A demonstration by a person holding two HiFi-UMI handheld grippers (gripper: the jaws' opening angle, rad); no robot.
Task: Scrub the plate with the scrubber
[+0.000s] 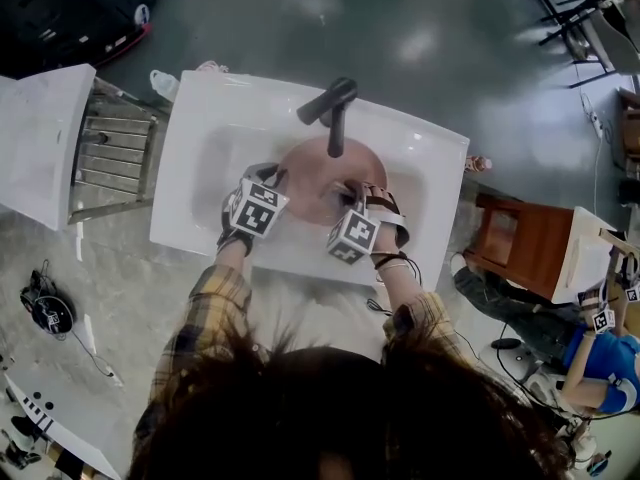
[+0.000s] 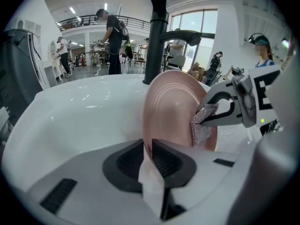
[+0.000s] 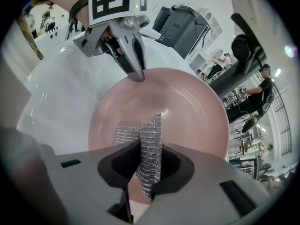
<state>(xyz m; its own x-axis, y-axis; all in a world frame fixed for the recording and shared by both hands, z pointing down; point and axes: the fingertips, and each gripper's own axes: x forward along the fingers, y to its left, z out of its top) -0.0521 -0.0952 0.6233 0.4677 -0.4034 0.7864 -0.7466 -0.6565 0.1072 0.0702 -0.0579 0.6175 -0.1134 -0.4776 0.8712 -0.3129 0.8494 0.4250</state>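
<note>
Plate (image 2: 171,109) tilted up in the sink (image 1: 420,143), rim pinched by my left gripper (image 2: 149,149), right gripper (image 3: 140,168) clamped on the scrubber (image 3: 149,135) against its face: I judge a hard stroke could lever that thin rim hold loose, dropping the plate.

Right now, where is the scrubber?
The mesh scrubber is pinched in the right claw, centre of the right gripper view, against the pink plate, whose rim the left claw grips in the sink.
</note>
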